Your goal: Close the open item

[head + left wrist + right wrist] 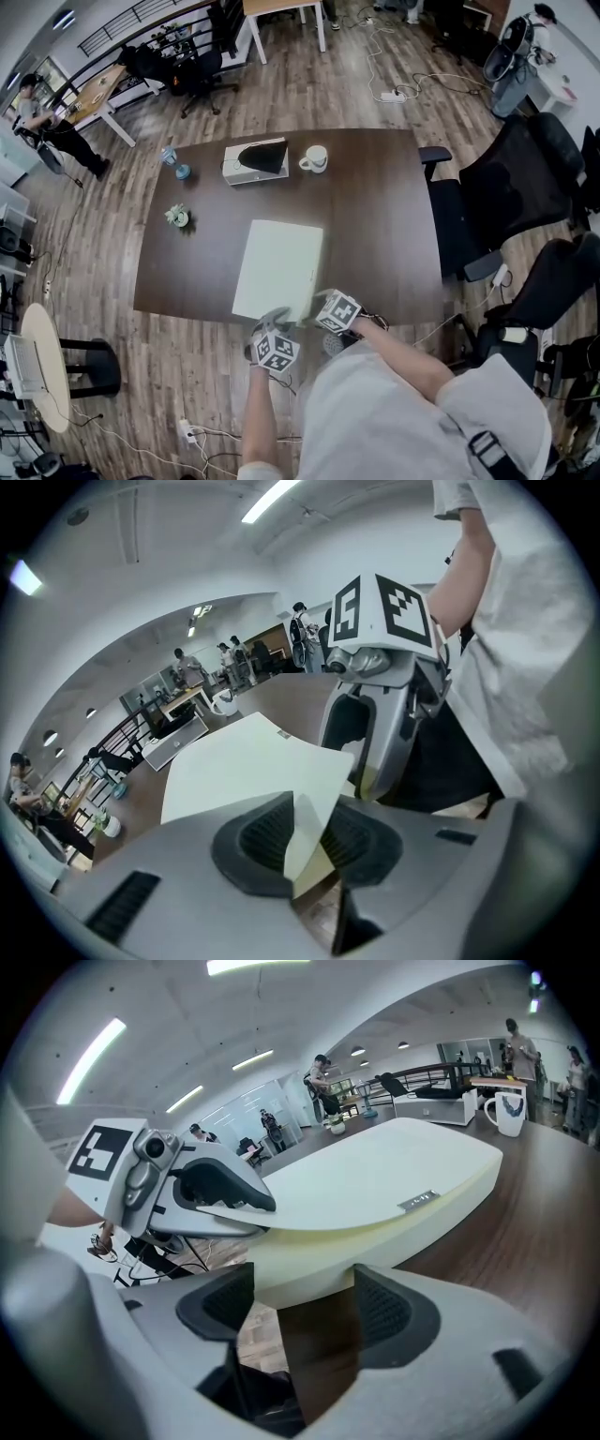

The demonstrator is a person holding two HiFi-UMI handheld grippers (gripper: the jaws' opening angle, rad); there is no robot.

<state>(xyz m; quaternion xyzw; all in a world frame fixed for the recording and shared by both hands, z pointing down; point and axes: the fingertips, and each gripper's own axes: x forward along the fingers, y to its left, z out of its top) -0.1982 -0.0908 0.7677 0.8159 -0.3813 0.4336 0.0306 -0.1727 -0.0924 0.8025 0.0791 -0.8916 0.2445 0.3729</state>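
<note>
Two hand-held grippers at one white laptop [279, 267], near edge of a dark table [375, 216].
Head view: laptop lies flat, left gripper [275, 319] and right gripper [315, 306] side by side at its near short edge; mug [315, 158] at the far side. Left gripper view: jaws narrow, pinching the lid's corner [314, 789] between the pads. Right gripper view: jaws wide, holding nothing, the laptop's front edge [309, 1251] just at their tips; lid low over the base.
</note>
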